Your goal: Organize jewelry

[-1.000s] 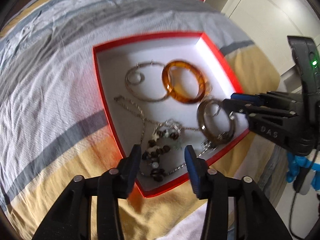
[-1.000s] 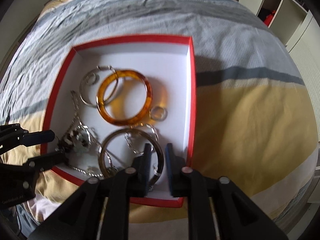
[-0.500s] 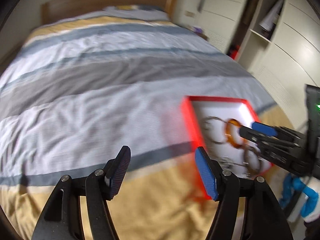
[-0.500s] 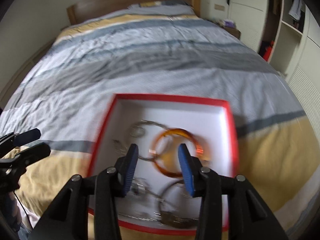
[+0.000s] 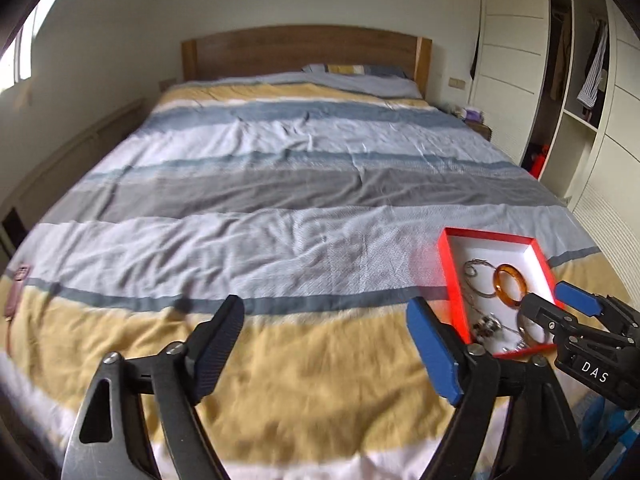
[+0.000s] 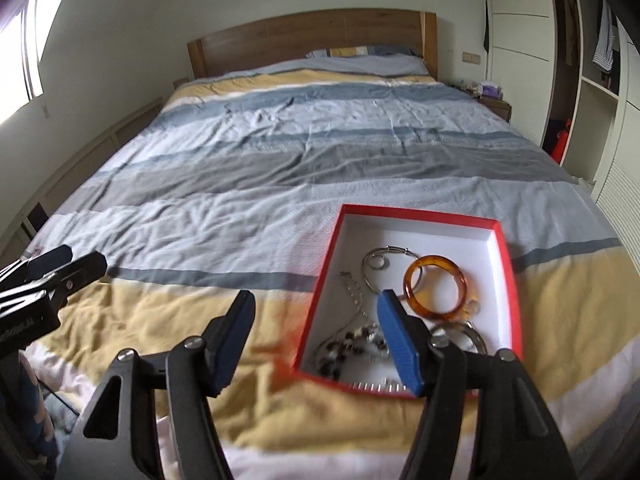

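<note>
Your left gripper (image 5: 324,344) and right gripper (image 6: 316,336) were both empty, jaws opening, above the bed (image 6: 280,152). The jewelry lay in the red box (image 6: 505,264); it looked finished, though small pieces were blurred, so pull back clear of the box.

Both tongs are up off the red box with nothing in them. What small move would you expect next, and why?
Probably no further pick: pull both tongs clear. The left tongs and right tongs are opening and empty, while the amber bangle and beaded necklace lie inside the red box.
</note>
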Tool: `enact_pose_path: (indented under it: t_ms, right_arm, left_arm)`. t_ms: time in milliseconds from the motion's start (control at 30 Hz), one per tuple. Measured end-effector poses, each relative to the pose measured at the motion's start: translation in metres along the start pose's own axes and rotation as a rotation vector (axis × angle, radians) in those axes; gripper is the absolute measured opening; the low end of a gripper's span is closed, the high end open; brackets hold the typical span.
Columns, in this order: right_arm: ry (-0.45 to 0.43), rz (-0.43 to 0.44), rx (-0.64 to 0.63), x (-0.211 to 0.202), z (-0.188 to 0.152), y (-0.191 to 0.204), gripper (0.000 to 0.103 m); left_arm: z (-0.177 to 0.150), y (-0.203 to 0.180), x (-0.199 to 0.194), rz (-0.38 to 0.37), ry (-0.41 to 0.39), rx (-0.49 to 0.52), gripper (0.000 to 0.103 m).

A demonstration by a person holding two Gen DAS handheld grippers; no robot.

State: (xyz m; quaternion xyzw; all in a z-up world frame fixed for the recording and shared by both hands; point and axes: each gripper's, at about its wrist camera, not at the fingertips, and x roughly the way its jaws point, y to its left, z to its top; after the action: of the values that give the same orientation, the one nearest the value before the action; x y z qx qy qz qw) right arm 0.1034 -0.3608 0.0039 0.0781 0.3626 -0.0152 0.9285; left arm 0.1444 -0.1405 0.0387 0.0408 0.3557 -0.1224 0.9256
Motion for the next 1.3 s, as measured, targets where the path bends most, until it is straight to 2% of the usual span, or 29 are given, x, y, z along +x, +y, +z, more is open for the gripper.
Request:
enact_pose_path:
  t_ms: [67,267,467,633,1033,1300]
  right_arm:
    - [-0.022,-0.009,0.0,-0.025,-0.004,0.003,0.063]
    - [-0.071,-0.009,0.012,-0.087,-0.017,0.01,0.064]
    - [-0.119,-0.004,0.01,-0.132,-0.026,0.019,0.064]
    - [-0.15,0.001,-0.002,-0.161,-0.034,0.028,0.064]
    - [-0.194,0.029,-0.047,-0.202,-0.048,0.055,0.064]
    - [-0.213,0.035,-0.048,-0.22,-0.055,0.06,0.064]
  left_arm:
    - [-0.006,-0.004,-0.029,0.03,-0.015,0.007,0.09]
    - [-0.022,-0.006,-0.094,0.043,-0.07,-0.014,0.095]
    - [-0.035,-0.004,-0.149,0.093,-0.136,-0.028,0.102]
    - [-0.045,-0.001,-0.188,0.125,-0.193,-0.038,0.102]
    - [-0.065,0.014,-0.237,0.193,-0.245,-0.087,0.102]
    - [-0.075,0.01,-0.259,0.23,-0.283,-0.065,0.102]
